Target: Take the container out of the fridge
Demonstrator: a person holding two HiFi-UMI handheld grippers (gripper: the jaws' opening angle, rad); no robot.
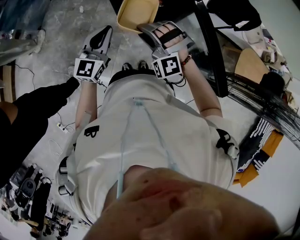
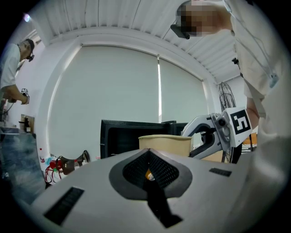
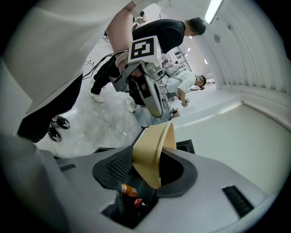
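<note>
The container is a tan, open tub held out in front of the person's body, over the grey floor. My right gripper is shut on its rim. In the right gripper view one wall of the container stands pinched between the two pads of the right gripper. My left gripper hangs beside it on the left, shut and holding nothing. In the left gripper view, the left gripper has its jaw tips together, with the container and the right gripper just beyond them.
A black box-shaped appliance stands behind the container. A wire fan guard and a black pole are on the right. A person in black stands close at the left. A power strip lies on the floor.
</note>
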